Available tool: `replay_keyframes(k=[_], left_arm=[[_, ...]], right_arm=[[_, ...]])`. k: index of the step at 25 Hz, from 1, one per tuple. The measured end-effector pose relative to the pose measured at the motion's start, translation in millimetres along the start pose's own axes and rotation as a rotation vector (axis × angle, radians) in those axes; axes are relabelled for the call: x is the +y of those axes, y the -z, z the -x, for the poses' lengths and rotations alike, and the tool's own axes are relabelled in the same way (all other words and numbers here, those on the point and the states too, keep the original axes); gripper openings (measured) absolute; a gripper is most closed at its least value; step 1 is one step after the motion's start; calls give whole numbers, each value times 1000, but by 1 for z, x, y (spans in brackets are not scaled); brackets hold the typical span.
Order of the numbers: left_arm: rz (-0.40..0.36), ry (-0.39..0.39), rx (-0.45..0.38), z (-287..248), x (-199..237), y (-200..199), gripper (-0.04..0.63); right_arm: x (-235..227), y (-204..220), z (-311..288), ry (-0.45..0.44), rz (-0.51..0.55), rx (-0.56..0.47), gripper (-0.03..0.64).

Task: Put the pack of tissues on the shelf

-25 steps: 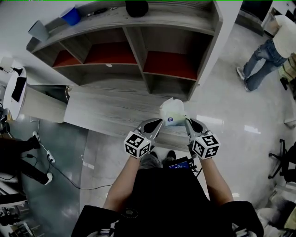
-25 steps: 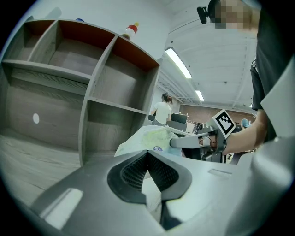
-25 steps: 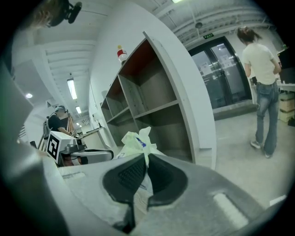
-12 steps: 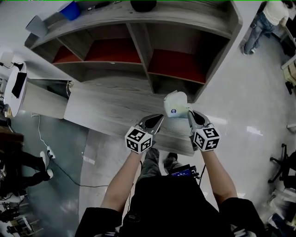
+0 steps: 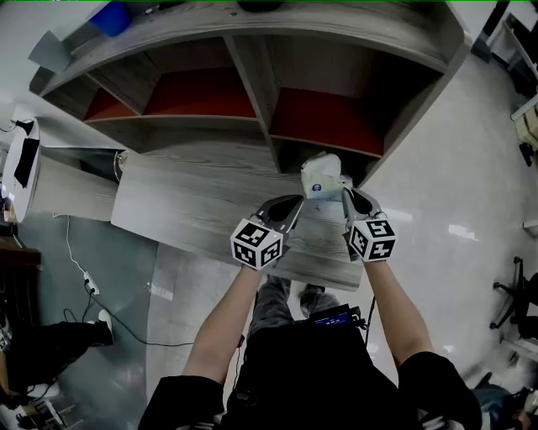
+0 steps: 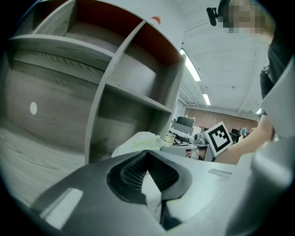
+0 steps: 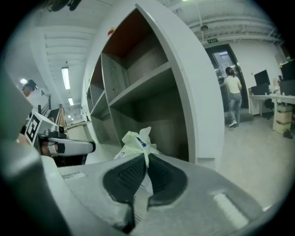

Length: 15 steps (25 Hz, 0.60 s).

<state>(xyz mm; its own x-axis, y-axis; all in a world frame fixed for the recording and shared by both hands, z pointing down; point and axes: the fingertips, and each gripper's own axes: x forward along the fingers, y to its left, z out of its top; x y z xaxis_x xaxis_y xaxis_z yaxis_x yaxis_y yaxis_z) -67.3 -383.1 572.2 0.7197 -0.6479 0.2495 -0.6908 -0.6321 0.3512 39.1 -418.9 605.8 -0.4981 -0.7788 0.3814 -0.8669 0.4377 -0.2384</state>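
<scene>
Pinching crumpled pale pack of tissues point(image 7: 133, 139) by its wrapper, right tool point(image 7: 146, 156); left tool point(image 6: 147, 154) closed.

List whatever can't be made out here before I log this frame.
Right gripper view: the right gripper jaws hide the lower part of the pack of tissues.
Head view: the pack's label print is too small to read.
Head view: the blue object on the shelf top is cut off by the top edge.
Head view: the lowest right compartment is too dark to see inside.

The pack of tissues point(image 5: 322, 177) is before the shelf's point(image 5: 252, 76) lower right compartment.
</scene>
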Motion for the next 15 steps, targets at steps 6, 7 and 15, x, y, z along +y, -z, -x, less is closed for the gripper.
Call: replay_keyframes(k=[6,7,15], left_arm=[[-13,0,-3,-13,15,2,0],[-14,1,-3,-15,17,4,0],[-22,-12,-1,-23,35,15,2]], right_arm=[[-12,5,-28,44,5,-8,5],[-13,5,-32,50,6,-10,3],[-20,7,-63,87,7,-35,5]])
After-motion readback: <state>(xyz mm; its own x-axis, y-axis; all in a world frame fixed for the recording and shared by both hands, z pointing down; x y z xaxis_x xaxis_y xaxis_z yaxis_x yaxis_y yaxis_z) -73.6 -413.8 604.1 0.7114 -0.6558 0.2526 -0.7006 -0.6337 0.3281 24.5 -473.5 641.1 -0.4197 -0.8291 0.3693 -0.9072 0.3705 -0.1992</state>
